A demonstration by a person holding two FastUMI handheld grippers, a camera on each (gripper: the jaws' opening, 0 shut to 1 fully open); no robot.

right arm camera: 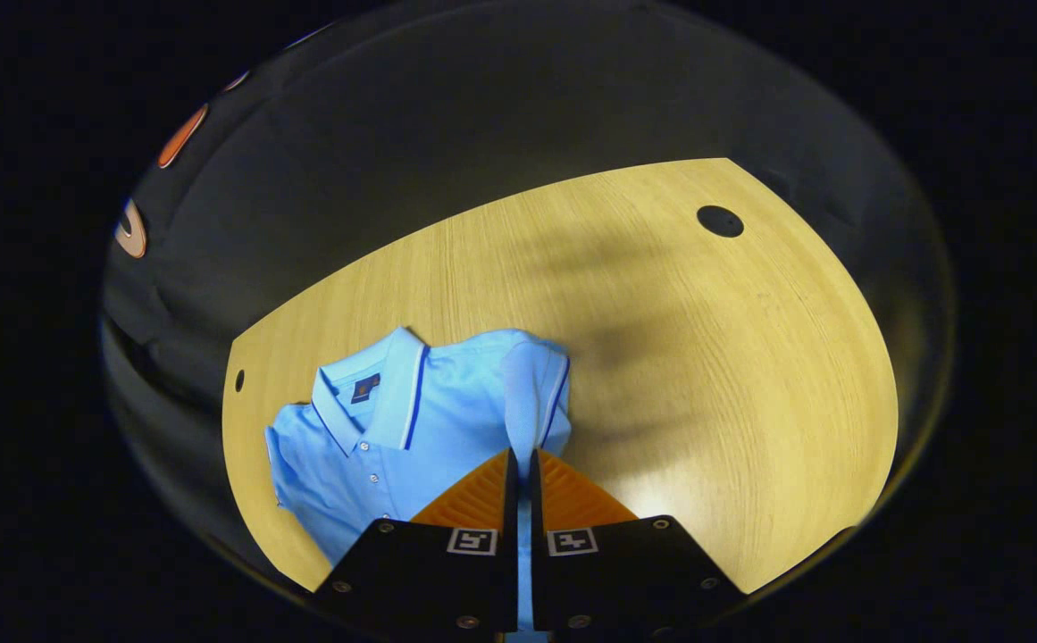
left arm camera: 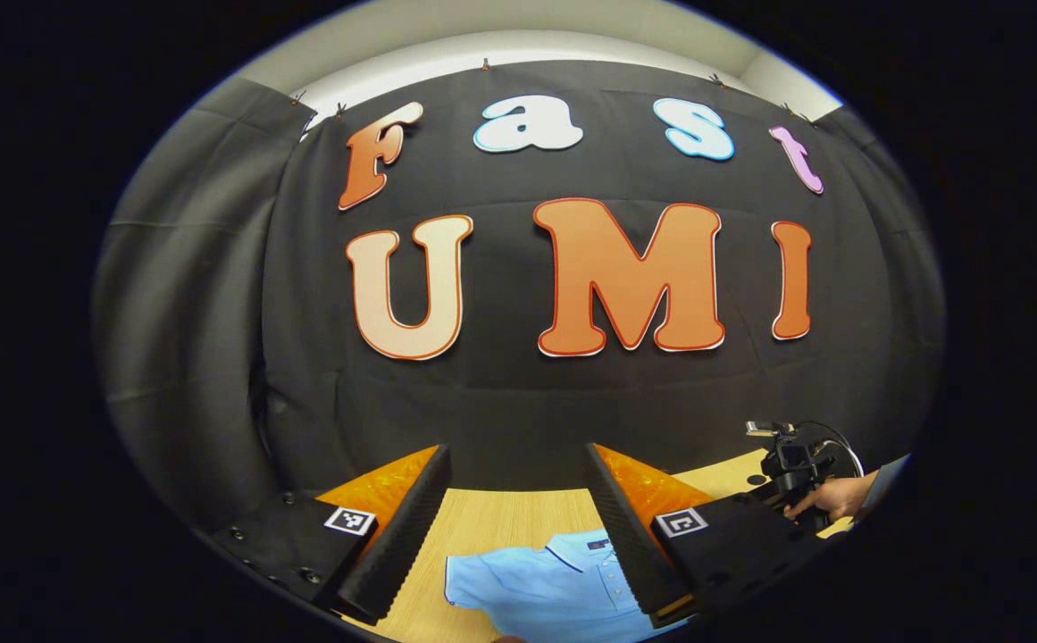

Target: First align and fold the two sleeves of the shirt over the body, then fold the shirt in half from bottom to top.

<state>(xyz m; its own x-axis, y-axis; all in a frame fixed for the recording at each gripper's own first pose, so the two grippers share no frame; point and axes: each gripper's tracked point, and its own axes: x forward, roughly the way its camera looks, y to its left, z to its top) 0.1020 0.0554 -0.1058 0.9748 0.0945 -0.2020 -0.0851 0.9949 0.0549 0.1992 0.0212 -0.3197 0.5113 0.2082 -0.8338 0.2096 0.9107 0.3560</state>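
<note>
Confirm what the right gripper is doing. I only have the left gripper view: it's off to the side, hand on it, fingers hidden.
Observer: The right gripper is shut on one sleeve of the blue shirt. Cloth runs between its fingers.
Operator: Is that sleeve folded over the body yet?
Observer: No. It is drawn up from the shirt's side edge toward the gripper, not lying flat on the body.
Operator: Anything on the table on that side?
Observer: Bare wood of the table with shadows across it, and a round black hole near the far edge.
</note>
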